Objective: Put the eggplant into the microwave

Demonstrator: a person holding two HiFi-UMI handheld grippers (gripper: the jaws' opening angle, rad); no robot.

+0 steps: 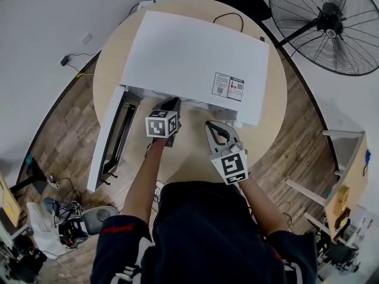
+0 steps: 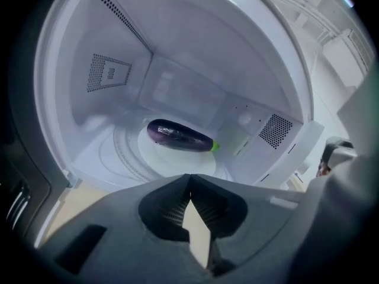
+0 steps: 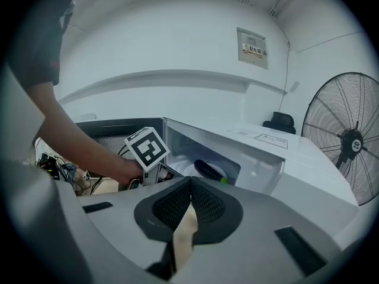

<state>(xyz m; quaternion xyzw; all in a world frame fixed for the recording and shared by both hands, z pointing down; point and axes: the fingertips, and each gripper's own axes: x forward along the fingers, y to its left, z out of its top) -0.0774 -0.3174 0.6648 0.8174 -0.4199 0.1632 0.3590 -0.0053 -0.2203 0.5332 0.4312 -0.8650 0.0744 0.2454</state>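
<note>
A dark purple eggplant with a green stem end lies on the white turntable plate inside the white microwave. From the right gripper view the eggplant shows through the open front. My left gripper is shut and empty, its tips just outside the cavity's front edge. In the head view this left gripper is at the microwave's opening. My right gripper is also shut with nothing in it. In the head view the right gripper hovers over the table in front of the microwave's right part.
The microwave door hangs wide open to the left, past the edge of the round wooden table. A standing fan is on the floor at the back right. Cables and gear lie on the floor at the left.
</note>
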